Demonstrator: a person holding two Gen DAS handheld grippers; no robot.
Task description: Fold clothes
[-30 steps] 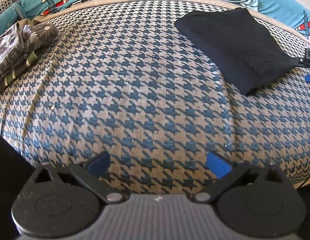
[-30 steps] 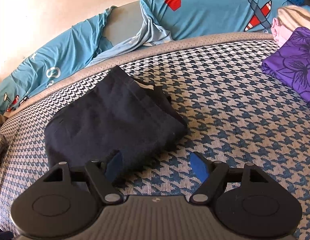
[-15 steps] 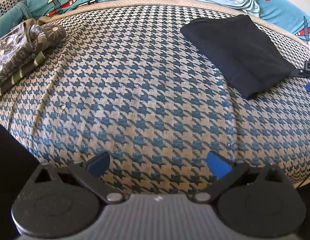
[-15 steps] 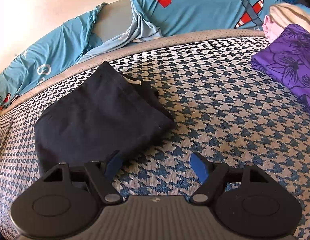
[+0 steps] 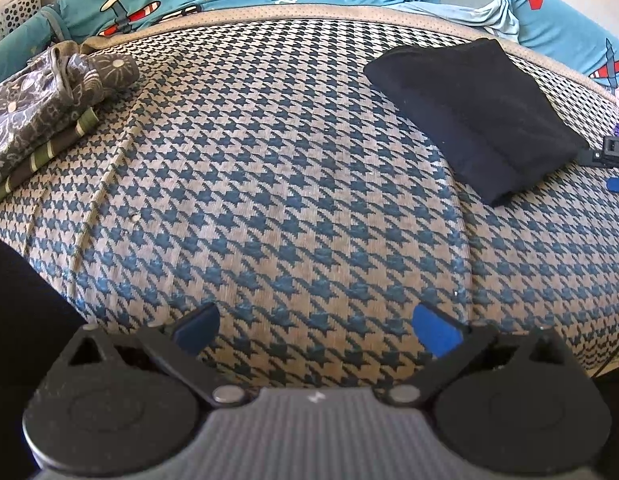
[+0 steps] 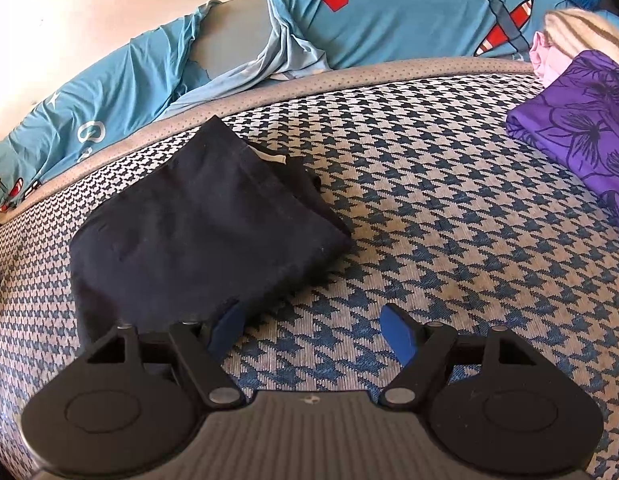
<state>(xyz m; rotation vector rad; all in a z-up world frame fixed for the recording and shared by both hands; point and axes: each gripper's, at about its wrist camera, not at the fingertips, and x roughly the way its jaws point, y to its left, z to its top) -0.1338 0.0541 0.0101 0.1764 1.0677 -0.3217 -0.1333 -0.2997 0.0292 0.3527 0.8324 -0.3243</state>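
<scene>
Jaws of both grippers stand released, with nothing caught between them. On the right gripper (image 6: 311, 334), the two blue-padded fingers are spread wide over a bed covered in blue-and-beige houndstooth woven fabric (image 6: 449, 240). Its left pad sits at the near corner of a dark navy folded cloth garment (image 6: 197, 232), at or just over the hem; whether it touches cannot be told. The right pad hangs over bare houndstooth. The garment lies flat ahead and to the left of these jaws as a neat, thick rectangle, with a pale label showing at its far edge.

The left gripper (image 5: 315, 330) is equally spread, with only houndstooth beneath it; the navy garment lies well ahead and to its right.

Farther out from the left jaws, ahead and to the left, rests a small stack of folded grey patterned and green-striped clothes (image 5: 49, 108). Ahead and to the right of the right jaws lies a folded purple floral garment (image 6: 581, 132), with pale pink and cream pieces behind it. A teal sheet printed with red-and-white aeroplanes (image 6: 409, 16) is bunched along the far edge of the bed.

The navy piece looks already folded, so the likely step is either one more fold or moving it to a pile. To do that well, pinch every layer at the near corner together, bring the other gripper in to support the opposite edge, and lift evenly so the fold does not slump open.
</scene>
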